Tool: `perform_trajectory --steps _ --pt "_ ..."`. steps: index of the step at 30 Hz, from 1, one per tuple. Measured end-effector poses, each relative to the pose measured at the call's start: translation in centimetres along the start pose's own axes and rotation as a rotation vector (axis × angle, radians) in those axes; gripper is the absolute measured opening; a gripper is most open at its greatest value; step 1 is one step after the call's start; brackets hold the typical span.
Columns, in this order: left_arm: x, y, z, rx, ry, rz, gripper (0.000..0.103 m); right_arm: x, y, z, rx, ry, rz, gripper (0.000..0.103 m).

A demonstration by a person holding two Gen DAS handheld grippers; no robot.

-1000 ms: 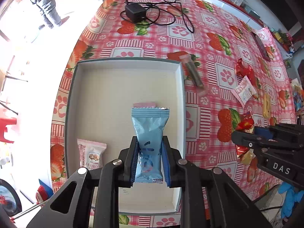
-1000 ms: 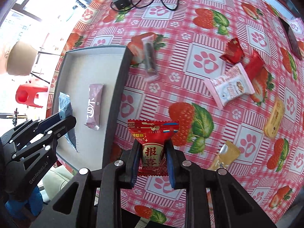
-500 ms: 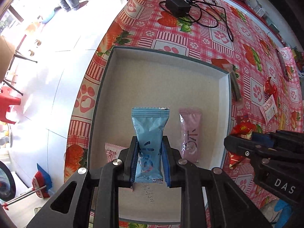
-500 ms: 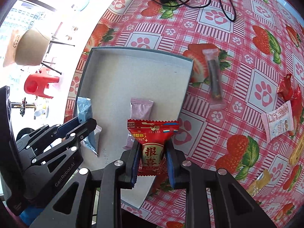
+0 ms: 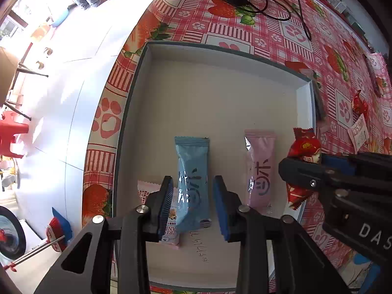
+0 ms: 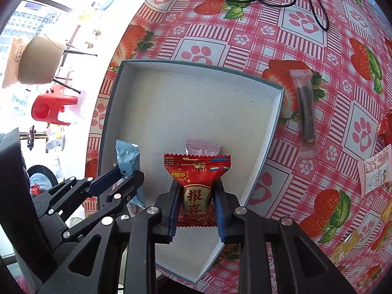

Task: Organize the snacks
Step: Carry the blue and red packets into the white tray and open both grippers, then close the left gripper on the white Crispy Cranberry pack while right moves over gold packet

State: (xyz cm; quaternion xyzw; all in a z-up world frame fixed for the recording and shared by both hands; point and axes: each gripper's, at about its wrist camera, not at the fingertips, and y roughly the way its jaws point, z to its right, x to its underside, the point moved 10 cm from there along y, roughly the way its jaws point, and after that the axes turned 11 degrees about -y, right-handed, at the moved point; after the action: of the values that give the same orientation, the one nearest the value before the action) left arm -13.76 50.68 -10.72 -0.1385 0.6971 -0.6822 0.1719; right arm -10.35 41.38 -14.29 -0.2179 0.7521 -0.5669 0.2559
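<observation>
Strawberry-print tablecloth (image 5: pixel 281 34) covers the table, with a shallow grey tray (image 5: pixel 220 88) below both grippers. Left gripper (image 5: pixel 193 205) points straight down into the tray; its jaws have just been opening and now stand spread, the blue packet (image 5: pixel 192 178) lying loose between them with a gap to each pad. A pink packet (image 5: pixel 259 169) lies just right of it, and a white packet (image 5: pixel 149 191) pokes out under the left finger. Right gripper (image 6: pixel 197 208) pinches a red packet (image 6: pixel 197 178) above the tray's near right corner.
</observation>
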Motion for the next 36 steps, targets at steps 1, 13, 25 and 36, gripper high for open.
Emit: perform_trajectory --steps 1,13,25,36 --pt "0.1 0.1 -0.3 -0.014 -0.009 0.003 0.066 0.2 0.0 -0.1 -0.002 -0.001 -0.005 0.026" --pt "0.9 0.4 0.5 -0.03 0.003 -0.007 0.08 1.9 -1.5 4.6 0.042 0.117 0.013 0.103" --pt "2.4 -0.8 7.4 -0.024 0.133 0.003 0.08 8.5 -2.4 15.2 0.141 0.366 -0.029 0.103" --pt "5.5 -1.6 15.8 -0.017 0.259 -0.002 0.08 16.1 -2.5 22.8 0.163 0.541 -0.067 0.103"
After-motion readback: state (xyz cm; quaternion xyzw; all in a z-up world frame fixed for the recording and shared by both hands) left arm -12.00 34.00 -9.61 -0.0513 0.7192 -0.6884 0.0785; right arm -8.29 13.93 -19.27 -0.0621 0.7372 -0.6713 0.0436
